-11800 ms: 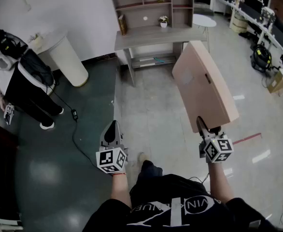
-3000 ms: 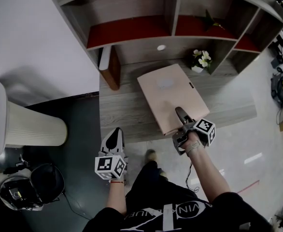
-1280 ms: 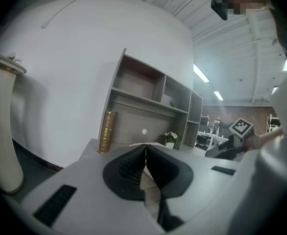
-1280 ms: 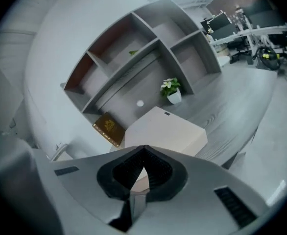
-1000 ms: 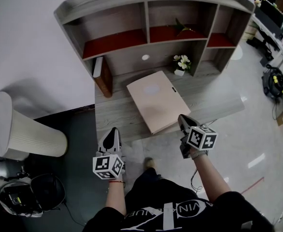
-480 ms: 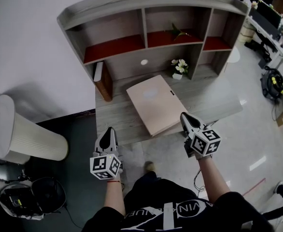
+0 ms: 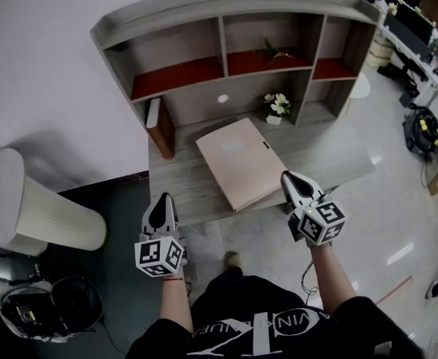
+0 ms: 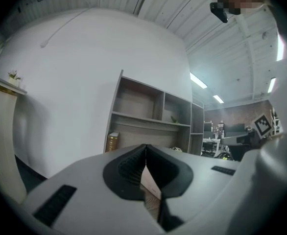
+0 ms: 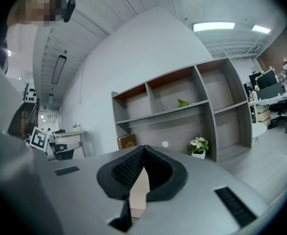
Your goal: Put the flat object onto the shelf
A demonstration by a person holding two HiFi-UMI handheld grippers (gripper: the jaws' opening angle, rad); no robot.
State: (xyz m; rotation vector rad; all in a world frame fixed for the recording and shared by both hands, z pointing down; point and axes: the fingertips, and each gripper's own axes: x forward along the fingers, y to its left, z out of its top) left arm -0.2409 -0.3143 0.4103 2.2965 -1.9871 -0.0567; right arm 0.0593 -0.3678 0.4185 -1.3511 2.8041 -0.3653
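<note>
The flat object (image 7: pixel 238 163) lies flat on the worktop (image 7: pixel 331 152) of the shelf unit (image 7: pixel 234 6). It sits at an angle, and its near corner looks to reach or slightly overhang the front edge. Neither tool grasps it. The fingers of your right gripper (image 7: pixel 290 178) are clenched together on nothing and sit just beside the object's near right corner. In the right gripper view only a pale sliver of the panel shows through the gap below the tips. The fingers of your left gripper (image 7: pixel 162 200) are likewise clenched and empty, off the worktop's front left and well apart from the object.

The placement itself looks done, so the job now is probably to leave without disturbing it. Draw the right gripper straight back toward yourself. A sideways sweep could let the fingers clip that corner and turn the panel further over the edge.

If you judge the overhang too risky, use the closed right fingers as a pusher. Set them against the near edge, not the corner, and slide the panel away from you. A push on the corner would only spin it.

Stop short of the flower pot (image 7: pixel 276 105) behind its far right side. Also watch the book (image 7: pixel 159 126) standing at the back left. The panel looks light and smooth and will likely slide easily, so push gently.
</note>
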